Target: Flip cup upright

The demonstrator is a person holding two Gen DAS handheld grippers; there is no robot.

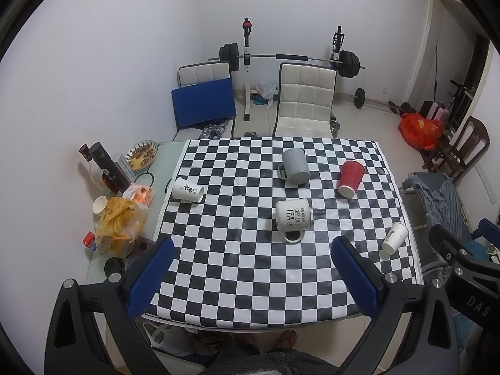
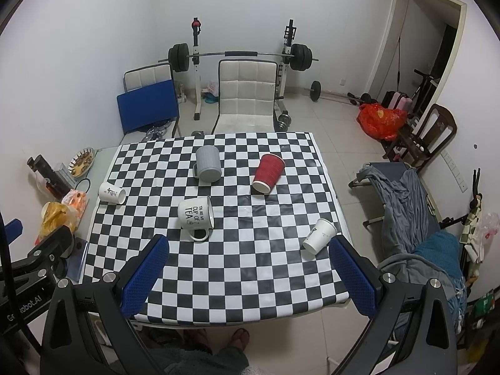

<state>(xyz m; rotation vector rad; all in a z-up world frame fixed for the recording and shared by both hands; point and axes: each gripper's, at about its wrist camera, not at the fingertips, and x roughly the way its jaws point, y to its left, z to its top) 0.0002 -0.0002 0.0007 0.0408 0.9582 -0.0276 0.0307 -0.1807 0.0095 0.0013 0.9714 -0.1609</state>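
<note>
Several cups lie on their sides on the checkered tablecloth (image 1: 250, 268): a white mug with black lettering (image 1: 293, 217) (image 2: 195, 214) in the middle, a grey ribbed mug (image 1: 295, 166) (image 2: 208, 163) behind it, a red paper cup (image 1: 351, 177) (image 2: 268, 172) at the right, a white paper cup (image 1: 394, 237) (image 2: 319, 236) near the right edge, and another white paper cup (image 1: 187, 190) (image 2: 112, 192) at the left. My left gripper (image 1: 251, 276) and right gripper (image 2: 250, 273) are open, empty, and held above the table's near edge.
The table's left strip holds a yellow bag (image 1: 120, 222), a paper cup (image 1: 100, 203), dark bottles (image 1: 107, 167) and a snack dish (image 1: 141, 154). Two white chairs (image 1: 304, 100) and a barbell rack (image 1: 281, 57) stand behind. A cot with clothes (image 2: 406, 206) is at the right.
</note>
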